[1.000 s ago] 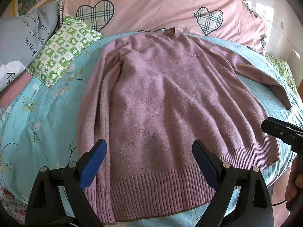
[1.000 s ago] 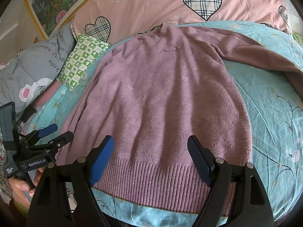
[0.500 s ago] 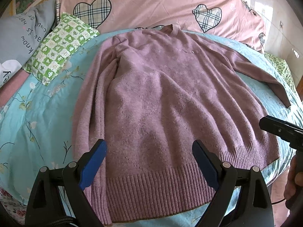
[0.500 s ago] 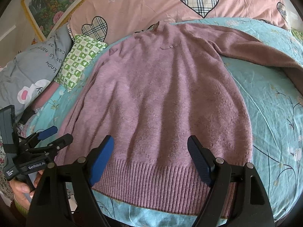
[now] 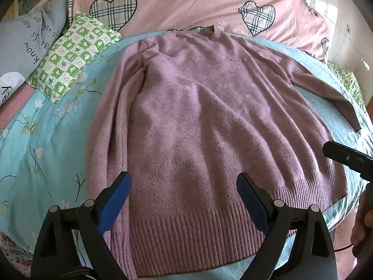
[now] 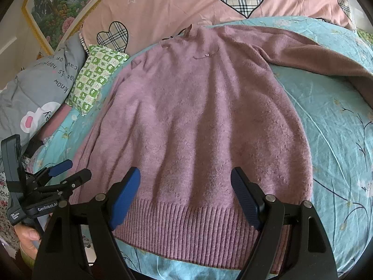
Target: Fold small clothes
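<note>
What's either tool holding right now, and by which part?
Nothing. Left tool and right tool both stand open above the sweater, near its hem, with no fabric pinched.

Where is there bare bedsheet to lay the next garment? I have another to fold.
Free: turquoise floral bedsheet between the mauve knitted sweater and the green checked pillow; more below the outstretched sleeve. Crowded: pillows along the headboard.

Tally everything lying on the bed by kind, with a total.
Sweater: 1
Green checked pillow: 1
Grey printed pillow: 1
Pink heart quilt: 1
Total: 4
</note>
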A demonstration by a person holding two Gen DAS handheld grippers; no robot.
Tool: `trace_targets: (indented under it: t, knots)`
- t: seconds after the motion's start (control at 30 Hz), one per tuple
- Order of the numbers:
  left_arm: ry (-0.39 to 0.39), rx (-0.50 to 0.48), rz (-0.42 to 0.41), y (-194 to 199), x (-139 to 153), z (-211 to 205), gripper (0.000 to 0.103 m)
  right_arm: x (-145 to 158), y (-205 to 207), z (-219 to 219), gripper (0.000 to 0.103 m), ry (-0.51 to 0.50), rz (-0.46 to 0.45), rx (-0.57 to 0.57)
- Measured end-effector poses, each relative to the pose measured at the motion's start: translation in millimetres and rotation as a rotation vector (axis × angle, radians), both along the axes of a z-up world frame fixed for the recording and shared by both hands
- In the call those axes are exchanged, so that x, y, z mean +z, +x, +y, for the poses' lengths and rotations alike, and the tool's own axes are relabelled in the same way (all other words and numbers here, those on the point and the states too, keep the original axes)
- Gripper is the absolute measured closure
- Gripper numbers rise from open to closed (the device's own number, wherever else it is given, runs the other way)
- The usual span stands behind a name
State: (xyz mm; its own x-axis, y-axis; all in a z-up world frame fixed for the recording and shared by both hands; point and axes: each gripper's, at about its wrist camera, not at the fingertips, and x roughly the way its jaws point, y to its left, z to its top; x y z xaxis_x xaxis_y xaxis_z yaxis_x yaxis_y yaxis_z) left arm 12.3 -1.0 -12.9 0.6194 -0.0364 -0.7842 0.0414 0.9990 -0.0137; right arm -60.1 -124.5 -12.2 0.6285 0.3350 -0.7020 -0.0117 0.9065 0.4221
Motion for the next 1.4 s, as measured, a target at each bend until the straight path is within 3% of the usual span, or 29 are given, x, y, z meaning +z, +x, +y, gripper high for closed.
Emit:
trace_targets:
  t: [0.23,0.57,0.67,0.9,1.2,1.4]
  knots:
    - [0.01,-0.008,0.006,4.5,-3.8,0.1,0.011,-1.9,2.3,-2.3,0.023,-0.008,0.019,-0.015]
    - [-0.016,-0.021,0.012,17.0,-8.5,-3.8,0.011,-6.4,5.1,-29.7,0.023,0.057,-0.054,-0.093]
    - [-0.021,-0.031,0.016,23.6,-8.1,-7.4,0.011,-8.8,7.0,-48.6,0.023,0.08,-0.02,-0.129]
    - [0.013,-0.069,0.021,51.1,-1.9,-19.9,0.011,-15.4,3.3,-137.0,0.023,0.193,-0.008,-0.379]
    - [0.022,-0.08,0.032,97.7,9.6,-29.4,0.011,-36.1,15.7,-266.3,0.023,0.519,-0.025,-0.764]
    - [0.02,-0.073,0.056,132.7,6.8,-32.3,0.011,-42.6,29.1,-313.7,0.023,0.574,-0.078,-0.915]
